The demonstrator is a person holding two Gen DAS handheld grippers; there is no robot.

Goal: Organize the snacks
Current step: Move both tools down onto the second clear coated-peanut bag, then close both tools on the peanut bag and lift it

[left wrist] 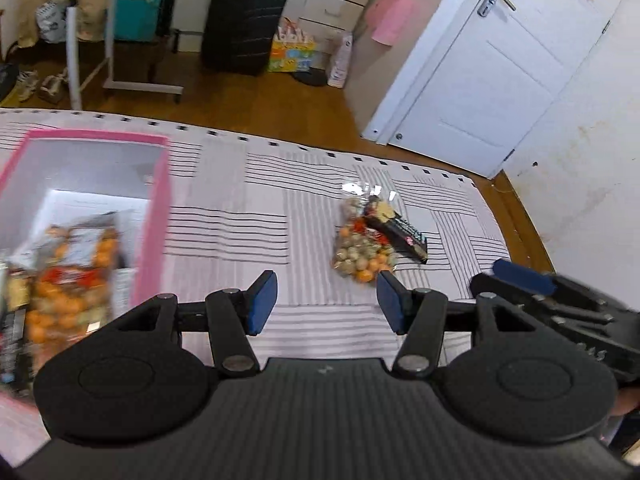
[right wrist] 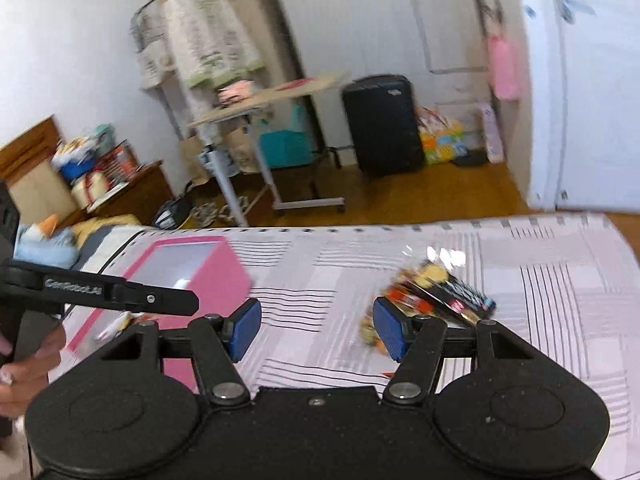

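LEFT: clear bag of snack balls (left wrist: 362,254) and dark packet (left wrist: 398,232) lie on bed (left wrist: 264,184) toward its right edge | DONE: pink box (left wrist: 154,216) near left edge holds packets | TONGS: your left tongs (left wrist: 326,304) and right tongs (right wrist: 316,328) apart, empty

Black suitcase (left wrist: 243,20) upright on wooden floor (left wrist: 256,96), white door (left wrist: 500,68) shut, teal bag (left wrist: 138,16) under rolling table (right wrist: 272,96), striped bedsheet (left wrist: 240,208).

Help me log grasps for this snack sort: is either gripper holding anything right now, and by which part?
Nothing is held. The left gripper and right gripper both stand open and empty above the bedsheet; the snack bag lies untouched.
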